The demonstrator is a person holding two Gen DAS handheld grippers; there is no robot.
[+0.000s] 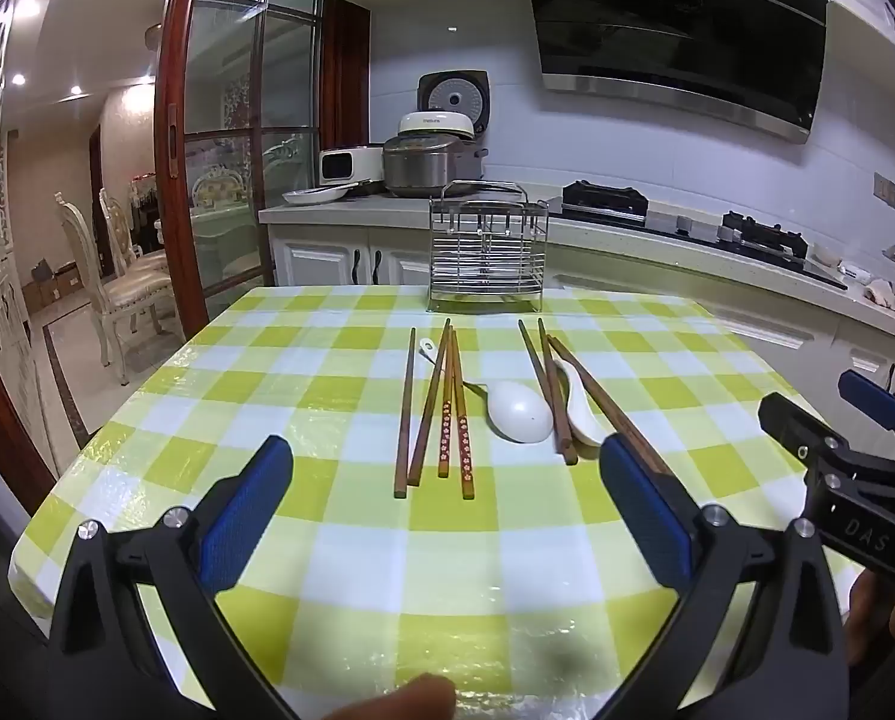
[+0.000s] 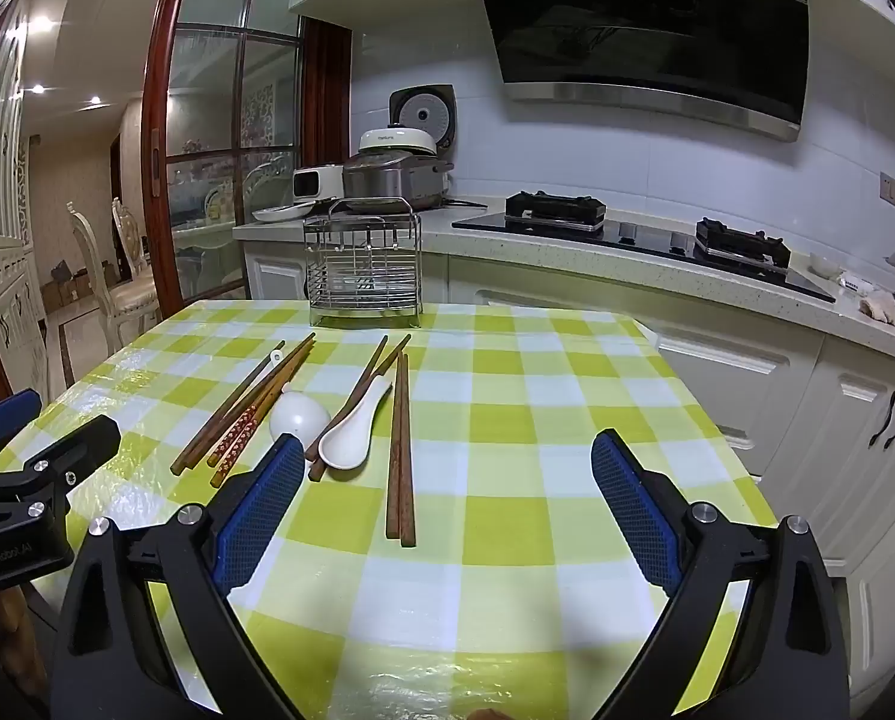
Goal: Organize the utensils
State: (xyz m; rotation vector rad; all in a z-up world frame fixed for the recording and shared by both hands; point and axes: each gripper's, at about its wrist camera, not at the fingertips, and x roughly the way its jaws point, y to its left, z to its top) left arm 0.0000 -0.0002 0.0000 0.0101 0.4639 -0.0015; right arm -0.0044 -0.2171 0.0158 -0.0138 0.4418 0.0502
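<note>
While the rack (image 1: 487, 252) at frame top stands unfilled, all chopsticks (image 1: 441, 414) and spoons (image 1: 519, 411) remain on the table (image 1: 327, 540); both grippers (image 1: 444, 504) (image 2: 444, 504) gape wide, holding nothing.

Both wrist cameras looked forward along their open tongs, low over the near edge of the table (image 1: 327, 540), facing the kitchen wall. The left view sat left of the right one; both shared the wire rack (image 1: 487, 252) (image 2: 363, 267).

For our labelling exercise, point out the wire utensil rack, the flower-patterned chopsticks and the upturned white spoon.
wire utensil rack (image 1: 487, 252), left wrist view, front wires.
flower-patterned chopsticks (image 1: 453, 432), left wrist view, patterned ends.
upturned white spoon (image 2: 344, 443), right wrist view, bowl.
</note>
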